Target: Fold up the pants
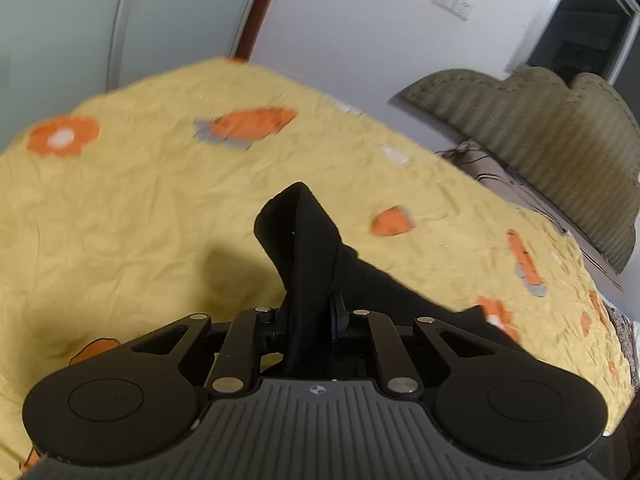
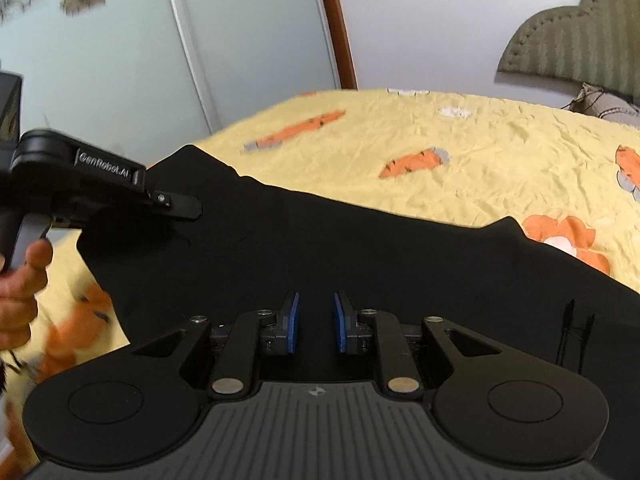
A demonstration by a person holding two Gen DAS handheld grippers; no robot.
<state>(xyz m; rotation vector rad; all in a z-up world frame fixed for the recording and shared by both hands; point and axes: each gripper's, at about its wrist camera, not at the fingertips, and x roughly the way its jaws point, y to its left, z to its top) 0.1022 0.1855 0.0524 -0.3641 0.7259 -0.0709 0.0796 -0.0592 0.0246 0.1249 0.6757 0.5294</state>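
Observation:
The black pants (image 2: pixel 340 240) lie spread across a yellow bedspread (image 2: pixel 500 152) with orange carrot and flower prints. My left gripper (image 1: pixel 308 308) is shut on a bunched fold of the pants (image 1: pixel 300 232) and holds it lifted above the bed. The same gripper shows in the right wrist view (image 2: pixel 176 204) at the pants' left edge, with the person's hand under it. My right gripper (image 2: pixel 316 320) hovers over the middle of the pants. Its blue pads (image 2: pixel 294 320) stand apart with nothing between them.
A padded olive headboard (image 1: pixel 560 152) stands at the bed's right end, with a cushion (image 2: pixel 612 104) below it. Pale wardrobe doors (image 2: pixel 120 60) and a white wall rise behind the bed. The bed's far edge (image 1: pixel 240 64) is close to the wardrobe.

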